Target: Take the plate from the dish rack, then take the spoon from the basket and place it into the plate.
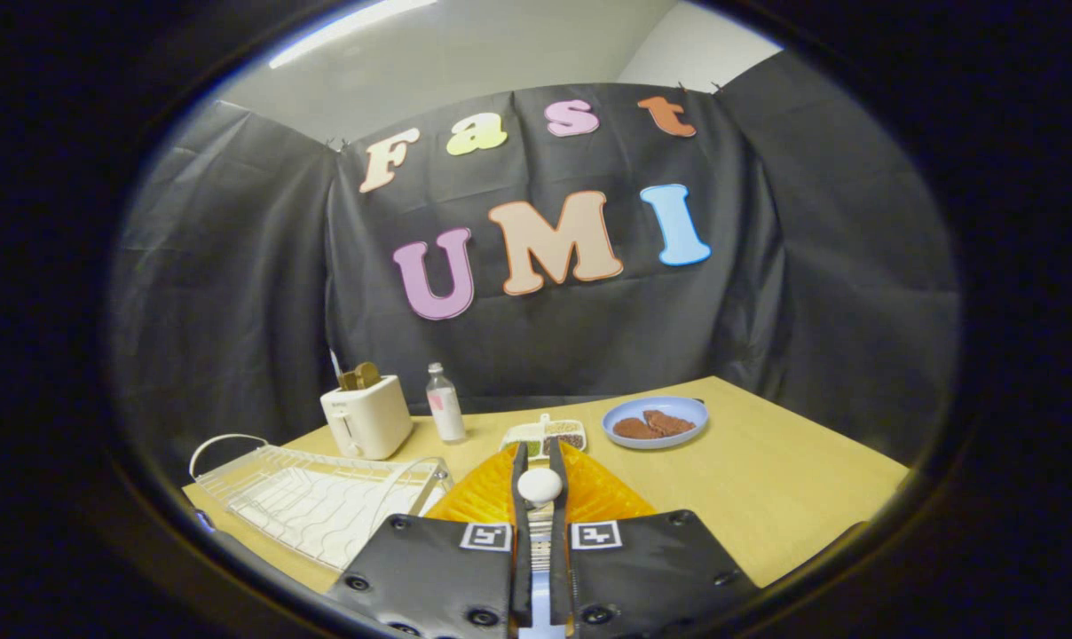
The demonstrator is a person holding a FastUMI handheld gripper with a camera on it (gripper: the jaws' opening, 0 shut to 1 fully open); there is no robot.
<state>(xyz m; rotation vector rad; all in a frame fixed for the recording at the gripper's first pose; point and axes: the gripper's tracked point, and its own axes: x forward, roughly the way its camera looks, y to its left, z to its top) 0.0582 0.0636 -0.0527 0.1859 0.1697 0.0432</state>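
Hand-held gripper (540,470) clenched on white spoon (539,485) (rounded end up) above orange basket (598,493); blue plate (656,422) beyond w/ brown food.

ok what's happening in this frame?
The gripper is shut on a spoon, its white end pinched between the fingers, above an orange basket. A white dish rack sits beside it on the wooden table. Beyond the fingers lies a blue plate with brown food on it, plus a small divided tray, a bottle and a toaster.
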